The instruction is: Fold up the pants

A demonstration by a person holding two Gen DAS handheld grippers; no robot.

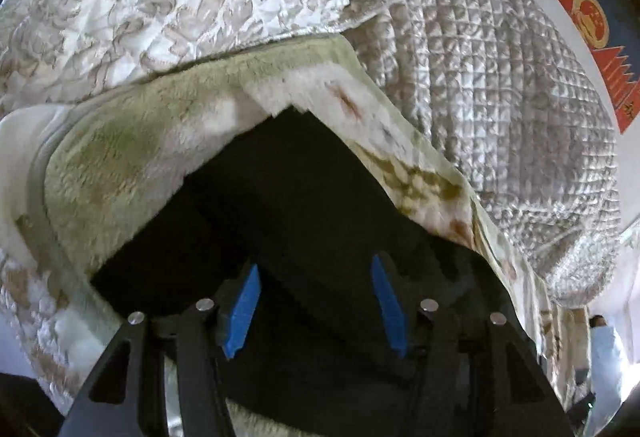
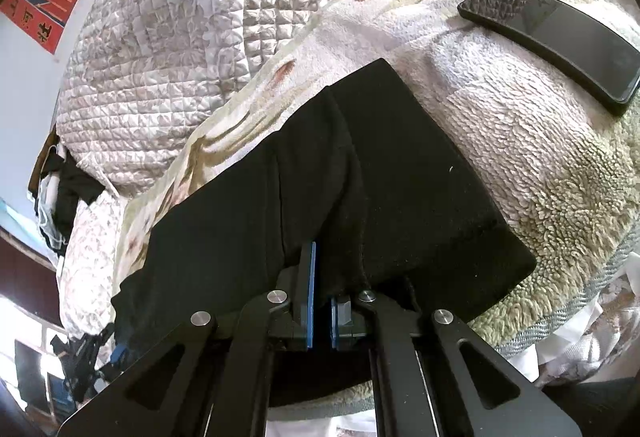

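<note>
The right gripper (image 2: 322, 301) pinches a fold of the black fabric pants (image 2: 400, 177) to anchor them on the fleecy bed blanket (image 2: 520, 157); the left gripper (image 1: 316, 301) hovers half-open, empty, above the cloth.

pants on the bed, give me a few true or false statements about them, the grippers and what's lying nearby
1. The right gripper is shut on the black pants. True.
2. The left gripper has its jaws pressed together. False: its blue pads stand apart over the dark cloth.
3. A dark phone lies on the fleece blanket. True.
4. The phone rests on top of the pants. False: it lies apart from them, further back on the blanket.
5. The pants lie on a bare wooden table. False: they lie on the fleece blanket, with a quilted cover behind.
</note>
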